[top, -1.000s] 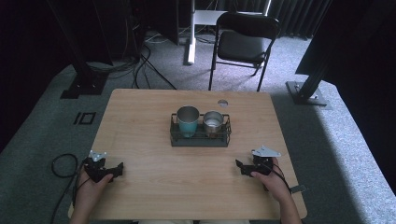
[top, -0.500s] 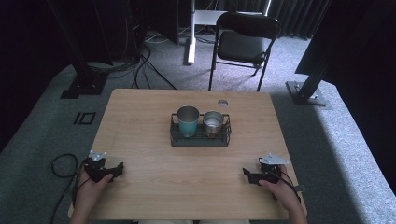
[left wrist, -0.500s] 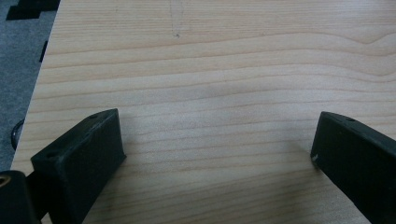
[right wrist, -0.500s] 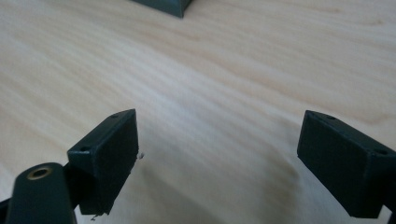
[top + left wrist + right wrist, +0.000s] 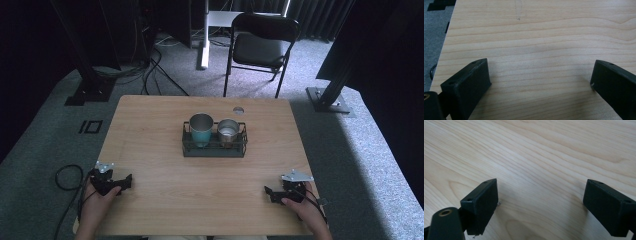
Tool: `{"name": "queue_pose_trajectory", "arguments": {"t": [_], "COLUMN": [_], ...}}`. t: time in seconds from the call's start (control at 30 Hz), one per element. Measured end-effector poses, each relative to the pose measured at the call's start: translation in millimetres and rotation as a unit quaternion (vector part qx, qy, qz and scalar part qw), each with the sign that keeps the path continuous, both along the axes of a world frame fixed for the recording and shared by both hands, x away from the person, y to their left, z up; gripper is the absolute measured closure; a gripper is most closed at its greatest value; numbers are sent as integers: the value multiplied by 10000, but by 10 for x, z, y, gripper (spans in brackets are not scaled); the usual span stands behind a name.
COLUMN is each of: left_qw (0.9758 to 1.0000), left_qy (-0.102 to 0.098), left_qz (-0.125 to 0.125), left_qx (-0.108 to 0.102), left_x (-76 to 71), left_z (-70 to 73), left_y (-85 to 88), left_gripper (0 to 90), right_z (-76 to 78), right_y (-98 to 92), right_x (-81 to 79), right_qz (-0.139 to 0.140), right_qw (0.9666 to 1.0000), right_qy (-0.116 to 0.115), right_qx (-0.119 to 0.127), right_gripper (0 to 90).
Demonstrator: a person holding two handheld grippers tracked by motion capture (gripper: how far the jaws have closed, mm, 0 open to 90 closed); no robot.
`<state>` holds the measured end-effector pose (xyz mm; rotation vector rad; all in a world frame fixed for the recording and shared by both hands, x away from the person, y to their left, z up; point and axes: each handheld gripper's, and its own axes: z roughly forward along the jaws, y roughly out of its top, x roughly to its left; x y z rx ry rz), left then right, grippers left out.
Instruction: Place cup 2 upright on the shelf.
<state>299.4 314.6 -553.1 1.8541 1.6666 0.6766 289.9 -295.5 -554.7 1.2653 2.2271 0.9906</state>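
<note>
A black folding chair (image 5: pixel 262 47) stands on the grey carpet (image 5: pixel 365 145) beyond the wooden bench (image 5: pixel 150 125); cables (image 5: pixel 150 70) trail across the floor at the far left, near dark stand legs (image 5: pixel 87 90), and a white post (image 5: pixel 204 47) rises beside the chair

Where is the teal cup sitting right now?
In the high view the teal cup stands upright in the left end of the black wire rack at the table's centre, right beside the steel cup.
</note>
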Motion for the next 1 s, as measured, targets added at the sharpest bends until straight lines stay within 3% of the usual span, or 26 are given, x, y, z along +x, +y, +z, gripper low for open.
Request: {"name": "queue_pose_trajectory", "arguments": {"t": [0.17, 0.47, 0.57, 1.0], "left_qw": [10000, 10000, 10000, 10000], "left_qy": [-1, -1, 0, 0], "left_qz": [1, 1, 2, 2], "left_qx": [0, 1, -2, -2], "left_x": [0, 0, 0, 0], "left_z": [0, 0, 0, 0], "left_y": [0, 0, 0, 0], "left_gripper": [29, 29, 29, 29], "right_z": [-3, -8, -9, -10], "right_y": [-39, -68, -82, -87], "right_x": [-28, -92, -114, -122], "right_qz": [-274, -439, -639, -664], "right_qw": [9996, 9990, 9979, 9977], "right_qy": [58, 89, 93, 96], "right_qx": [38, -58, -60, -46], "right_gripper": [116, 115, 112, 115]}}
